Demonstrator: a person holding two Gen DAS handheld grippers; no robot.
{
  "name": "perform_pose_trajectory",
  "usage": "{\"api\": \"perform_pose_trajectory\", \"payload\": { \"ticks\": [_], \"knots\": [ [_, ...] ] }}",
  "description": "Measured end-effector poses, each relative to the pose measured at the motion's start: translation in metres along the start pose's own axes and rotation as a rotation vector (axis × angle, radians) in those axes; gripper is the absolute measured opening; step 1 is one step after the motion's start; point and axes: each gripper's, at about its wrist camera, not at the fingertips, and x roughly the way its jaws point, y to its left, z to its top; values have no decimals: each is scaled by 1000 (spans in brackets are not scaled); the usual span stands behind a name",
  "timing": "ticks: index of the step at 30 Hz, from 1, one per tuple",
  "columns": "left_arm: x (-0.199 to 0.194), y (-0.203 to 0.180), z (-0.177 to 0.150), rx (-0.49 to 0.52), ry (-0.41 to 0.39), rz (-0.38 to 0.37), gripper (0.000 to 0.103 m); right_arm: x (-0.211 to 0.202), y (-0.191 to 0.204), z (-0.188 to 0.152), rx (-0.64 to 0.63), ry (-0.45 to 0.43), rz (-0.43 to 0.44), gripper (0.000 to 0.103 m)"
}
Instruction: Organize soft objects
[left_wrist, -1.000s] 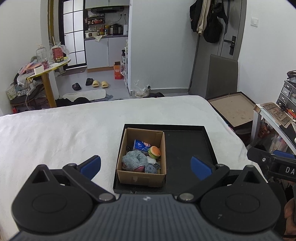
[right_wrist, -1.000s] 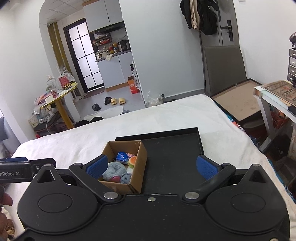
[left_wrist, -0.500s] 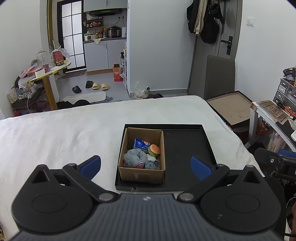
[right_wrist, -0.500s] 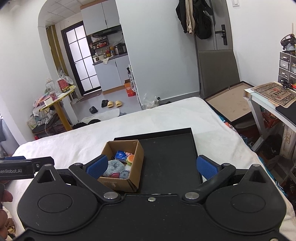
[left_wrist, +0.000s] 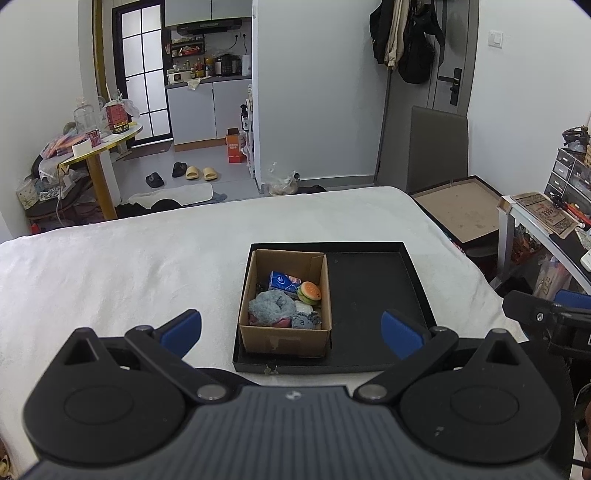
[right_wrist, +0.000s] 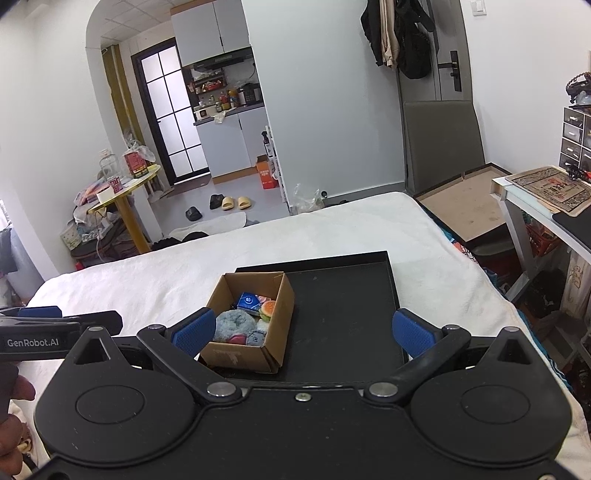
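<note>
Hand-held grippers (left_wrist: 291, 328) (right_wrist: 303, 332) gape above cardboard box (left_wrist: 284, 338) crammed with plush toys (left_wrist: 271, 308).

Pink item (left_wrist: 277, 322) mostly buried under grey plush (left_wrist: 269, 305), person's hand (right_wrist: 11, 424) cut off

The left gripper (left_wrist: 291, 330) and right gripper (right_wrist: 301, 330) are both staying wide open, side by side, holding nothing.
</note>
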Motion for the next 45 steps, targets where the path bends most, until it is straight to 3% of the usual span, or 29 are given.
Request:
{"api": "perform_pose_trajectory", "payload": {
  "ticks": [45],
  "knots": [
    [4, -3, -6, 5, 19, -10, 103, -1, -4, -4, 14, 12, -49, 103]
  ]
}}
